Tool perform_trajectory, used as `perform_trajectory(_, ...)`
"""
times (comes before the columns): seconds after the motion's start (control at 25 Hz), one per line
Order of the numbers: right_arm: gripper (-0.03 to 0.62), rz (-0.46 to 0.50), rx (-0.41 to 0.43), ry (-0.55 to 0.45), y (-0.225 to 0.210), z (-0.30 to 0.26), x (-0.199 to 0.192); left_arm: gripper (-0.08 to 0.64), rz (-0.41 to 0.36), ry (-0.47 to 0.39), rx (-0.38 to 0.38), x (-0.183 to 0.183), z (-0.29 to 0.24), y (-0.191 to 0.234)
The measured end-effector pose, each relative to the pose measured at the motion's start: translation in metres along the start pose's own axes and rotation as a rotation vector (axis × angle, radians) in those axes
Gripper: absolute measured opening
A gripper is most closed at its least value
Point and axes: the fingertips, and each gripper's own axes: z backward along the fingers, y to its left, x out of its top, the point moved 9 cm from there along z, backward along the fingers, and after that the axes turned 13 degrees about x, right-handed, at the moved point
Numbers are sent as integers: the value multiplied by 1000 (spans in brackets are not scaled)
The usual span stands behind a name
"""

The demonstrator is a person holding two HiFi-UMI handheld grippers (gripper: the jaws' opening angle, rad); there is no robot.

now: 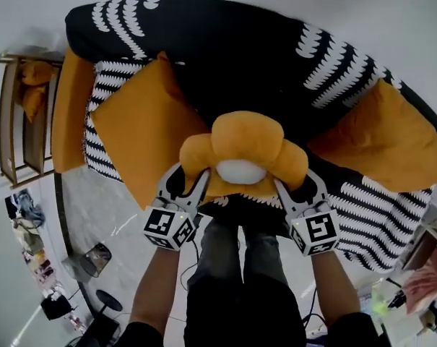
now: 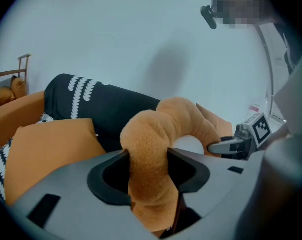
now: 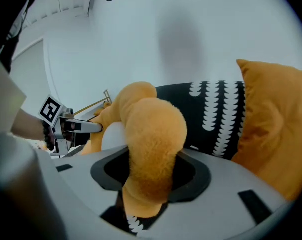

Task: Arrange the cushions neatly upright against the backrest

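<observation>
Flower cushion (image 1: 240,147) hangs over black sofa (image 1: 225,56), pale floor (image 1: 106,212).

A: State the housing finish.
B: Left gripper (image 1: 191,179) and right gripper (image 1: 296,186): light grey bodies with black recesses around the jaws. Each carries a white marker cube (image 1: 169,226) printed with black square patterns.
A: State the operator's clothing.
B: Dark grey trousers (image 1: 232,259) and a dark top (image 1: 240,327).

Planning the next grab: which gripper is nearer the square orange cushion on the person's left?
Left. The left gripper, shut on the flower cushion, is right beside the square cushion; the right gripper grips the flower cushion's far side.
</observation>
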Motion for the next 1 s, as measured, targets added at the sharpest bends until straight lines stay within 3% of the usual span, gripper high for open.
perform_trajectory(0.16, 213, -2, -116, -51, -31, 4, 1, 218, -51, -12, -78, 16, -43, -17)
perform_trajectory(0.44, 216, 0, -240, -76, -64, 1, 4, 215, -128, 1, -187, 37, -94, -27)
perform_trajectory(1.0, 235, -7, -411, -115, -110, -25, 25, 218, -220, -34, -258, 73, -171, -34)
